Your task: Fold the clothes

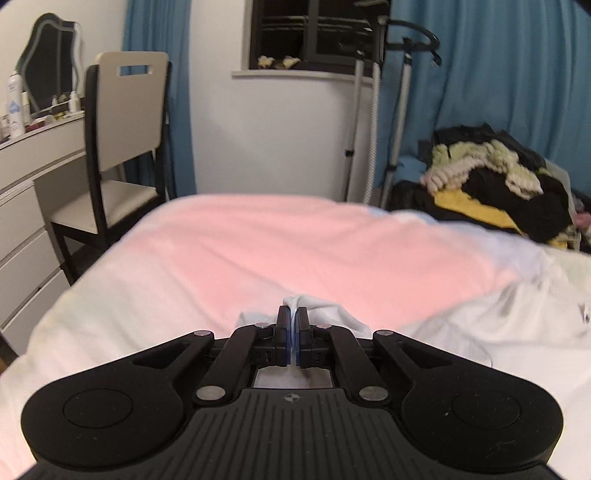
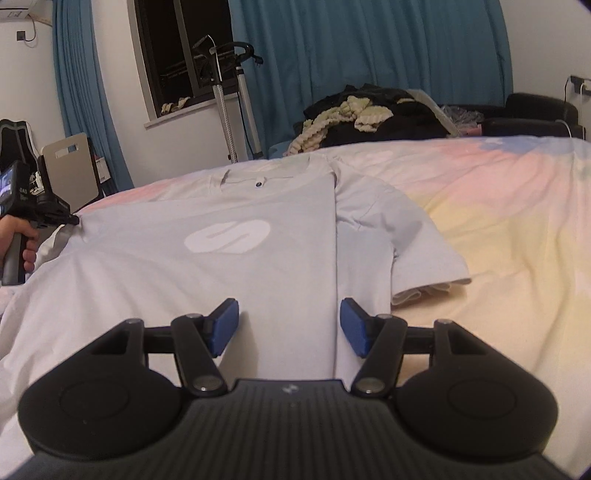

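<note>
T-shirt (image 2: pixel 258 236) flat on bed (image 2: pixel 498 229), one side panel folded in. Left gripper (image 1: pixel 292 325) pinches sleeve cloth; right gripper (image 2: pixel 289 326) spread, empty, over hem. Most folds left.

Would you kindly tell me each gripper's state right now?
Left gripper: shut on a fold of the white cotton T-shirt.
Right gripper: open, holding nothing.

Home bedroom. Bed (image 1: pixel 258 240) with pastel cover fills mid-frame; dressing table (image 1: pixel 33 155) with mirror (image 1: pixel 48 62) and bottles upper left, chair (image 1: pixel 125 122) beside it; blue curtains (image 1: pixel 517 74), dark window (image 1: pixel 314 33), clothes pile (image 1: pixel 498 177) at right.
</note>
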`<state>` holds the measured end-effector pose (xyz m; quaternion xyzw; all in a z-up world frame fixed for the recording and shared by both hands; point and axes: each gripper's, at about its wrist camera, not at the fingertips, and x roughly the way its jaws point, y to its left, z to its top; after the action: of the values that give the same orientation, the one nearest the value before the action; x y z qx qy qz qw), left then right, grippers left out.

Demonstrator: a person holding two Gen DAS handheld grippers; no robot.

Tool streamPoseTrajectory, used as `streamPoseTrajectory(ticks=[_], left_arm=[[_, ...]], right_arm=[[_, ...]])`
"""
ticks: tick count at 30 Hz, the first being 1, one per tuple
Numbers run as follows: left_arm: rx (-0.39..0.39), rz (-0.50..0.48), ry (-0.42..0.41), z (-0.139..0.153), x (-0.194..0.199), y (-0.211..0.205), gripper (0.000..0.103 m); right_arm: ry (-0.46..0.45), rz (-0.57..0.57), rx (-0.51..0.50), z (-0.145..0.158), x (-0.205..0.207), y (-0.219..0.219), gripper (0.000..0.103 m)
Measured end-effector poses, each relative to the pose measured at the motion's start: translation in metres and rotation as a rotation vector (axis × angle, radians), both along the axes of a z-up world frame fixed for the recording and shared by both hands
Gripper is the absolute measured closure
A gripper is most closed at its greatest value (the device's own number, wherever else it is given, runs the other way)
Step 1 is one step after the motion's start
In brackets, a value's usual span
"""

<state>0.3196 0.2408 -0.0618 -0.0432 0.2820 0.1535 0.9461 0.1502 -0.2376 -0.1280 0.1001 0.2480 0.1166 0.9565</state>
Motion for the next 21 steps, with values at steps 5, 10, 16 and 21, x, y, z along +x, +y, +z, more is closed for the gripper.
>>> streamPoseTrajectory(ticks=[5,10,16,21], left_arm=[[0.017,-0.048,-0.006,-0.002,-0.010,-0.009,0.064],[0.012,-0.081,-0.048,0.017,-0.045,-0.022,0.043],[0.040,-0.199,-0.111,0.055,-0.109,-0.062,0.027],[0.002,-0.261,-0.144,0.074,-0.170,-0.102,0.022]], right_arm=[[0.005,0.009,0.004,-0.003,0.003,-0.001,0.041],[-0.025,-0.002,-0.002,0.007,-0.004,0.001,0.041],[-0.073,-0.009,-0.009,0.024,-0.019,-0.002,0.041],[-0.114,-0.002,-0.006,0.039,-0.034,-0.003,0.041]])
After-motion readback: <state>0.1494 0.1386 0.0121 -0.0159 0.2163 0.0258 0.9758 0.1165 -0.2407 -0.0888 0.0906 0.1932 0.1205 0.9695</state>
